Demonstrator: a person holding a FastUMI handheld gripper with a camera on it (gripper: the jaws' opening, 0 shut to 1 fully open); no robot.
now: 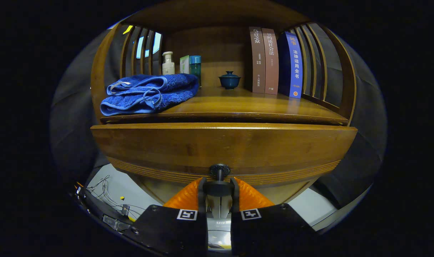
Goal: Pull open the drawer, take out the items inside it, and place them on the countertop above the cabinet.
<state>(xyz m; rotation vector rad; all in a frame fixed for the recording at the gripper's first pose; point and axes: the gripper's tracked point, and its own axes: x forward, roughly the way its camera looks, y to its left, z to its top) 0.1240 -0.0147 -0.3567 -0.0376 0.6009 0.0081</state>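
Gripper view: claw (219,188) clenched on drawer (224,148) knob (219,170), whose stem points outward.

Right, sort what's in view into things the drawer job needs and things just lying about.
Job:
- wooden drawer front
- dark round drawer knob, clamped between the gripper fingers
- wooden countertop

Lying about:
- folded blue towel
- white pump bottle
- dark blue lidded cup
- three upright books

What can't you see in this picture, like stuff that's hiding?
- Gripper view: what lies inside the drawer, hidden behind its front panel.
- Gripper view: the green box and teal bottle, partly hidden by the blue towel.
- Gripper view: the tongs sit closed on the drawer knob, covering its front.
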